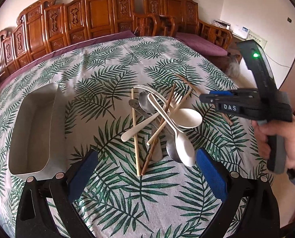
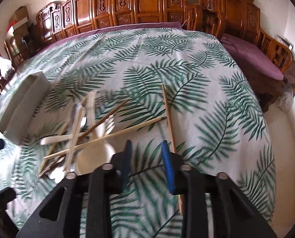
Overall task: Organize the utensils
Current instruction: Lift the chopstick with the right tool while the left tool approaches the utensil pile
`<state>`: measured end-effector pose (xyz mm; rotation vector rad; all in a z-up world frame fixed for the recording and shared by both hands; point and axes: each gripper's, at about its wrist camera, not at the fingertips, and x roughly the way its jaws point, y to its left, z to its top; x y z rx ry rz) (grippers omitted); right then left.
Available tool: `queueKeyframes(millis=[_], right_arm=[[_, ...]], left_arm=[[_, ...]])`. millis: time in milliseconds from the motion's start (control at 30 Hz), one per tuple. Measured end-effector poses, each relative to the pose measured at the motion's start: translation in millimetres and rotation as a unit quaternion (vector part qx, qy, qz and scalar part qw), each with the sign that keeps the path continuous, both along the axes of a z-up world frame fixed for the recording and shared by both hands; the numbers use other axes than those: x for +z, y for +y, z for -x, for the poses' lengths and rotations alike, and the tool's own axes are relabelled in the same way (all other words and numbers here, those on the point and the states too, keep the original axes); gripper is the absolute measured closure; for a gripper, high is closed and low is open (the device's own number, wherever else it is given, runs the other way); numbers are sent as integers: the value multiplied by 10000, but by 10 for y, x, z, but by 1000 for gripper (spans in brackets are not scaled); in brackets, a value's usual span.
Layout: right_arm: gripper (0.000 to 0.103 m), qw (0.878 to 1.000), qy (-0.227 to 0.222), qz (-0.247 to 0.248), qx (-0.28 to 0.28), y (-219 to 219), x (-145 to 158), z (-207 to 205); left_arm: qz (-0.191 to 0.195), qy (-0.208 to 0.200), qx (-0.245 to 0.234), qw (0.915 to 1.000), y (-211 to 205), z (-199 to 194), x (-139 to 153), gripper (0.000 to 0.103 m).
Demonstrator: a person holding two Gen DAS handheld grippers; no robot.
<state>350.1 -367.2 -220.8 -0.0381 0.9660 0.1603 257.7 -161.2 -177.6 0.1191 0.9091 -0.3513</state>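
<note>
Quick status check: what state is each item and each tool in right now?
Metal tray: upright, empty.
Utensil pile: heaped crosswise on the tablecloth, outside the tray.
Lone chopstick: flat on the cloth, apart from the pile.
Left tool: open, empty.
Right tool: open, nothing between its pads.

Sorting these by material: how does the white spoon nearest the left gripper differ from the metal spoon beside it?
The white spoon is matte cream; the metal spoon is shiny grey. The white spoon lies on top, partly covering the metal spoon. Both bowls point toward the left gripper in the same pile.
</note>
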Motion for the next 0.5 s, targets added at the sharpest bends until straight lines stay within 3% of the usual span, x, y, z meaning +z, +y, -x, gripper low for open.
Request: queueKeyframes(millis=[167, 333, 467, 500], right_arm=[[49, 9993, -67, 322, -183, -234, -68, -253], [49, 9994, 229, -135, -199, -457, -181, -402], [50, 9996, 271, 10, 40, -323, -191, -411], [59, 9994, 301, 109, 115, -273, -201, -414]], left_arm=[[-99, 14, -21, 9999, 27, -17, -24, 7], [-49, 21, -1, 10000, 68, -48, -30, 7], [-21, 87, 20, 10000, 50, -113, -99, 7], [-8, 101, 24, 9999, 43, -123, -116, 7]])
